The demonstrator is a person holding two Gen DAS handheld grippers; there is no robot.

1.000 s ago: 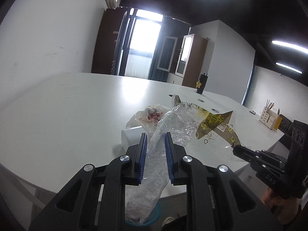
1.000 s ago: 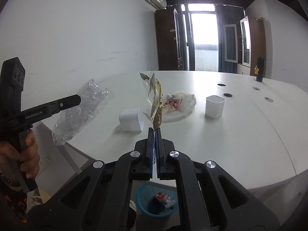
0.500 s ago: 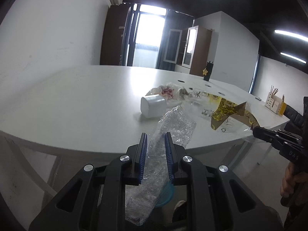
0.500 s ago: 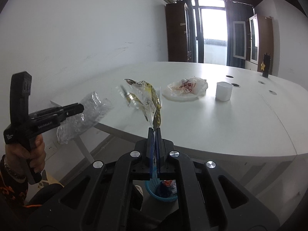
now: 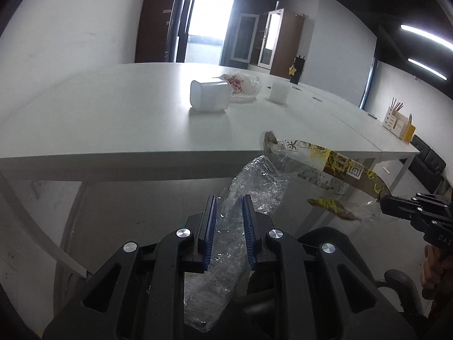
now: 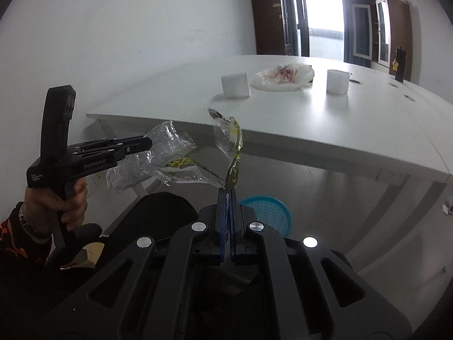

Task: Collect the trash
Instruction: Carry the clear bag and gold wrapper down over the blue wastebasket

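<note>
both grippers have dropped below the table edge with their trash

both hands have come down and back since the earlier frames: the table top that lay under the jaws then now sits above and beyond them.

the left gripper has its jaws pinching a crumpled clear plastic wrap, which sticks out past the tips and hangs down behind them. the right gripper has its jaws pressed almost together on the corner of a clear wrapper with yellow print; the rest of that wrapper stands up loose above the tips.

risk, as i judge it: the right grip holds only a thin corner, so a quick swing could let the wrapper slip free and flutter to the floor short of the bin. the two wrappers hang near each other between the grippers and may snag.

just beyond and below the right jaws stands a blue basket on the floor, partly hidden by the gripper. a dark chair sits beside it, near the left gripper's way down.

further out, on the table, remain two white cups and a plastic bag with red marks, not yet collected.
</note>
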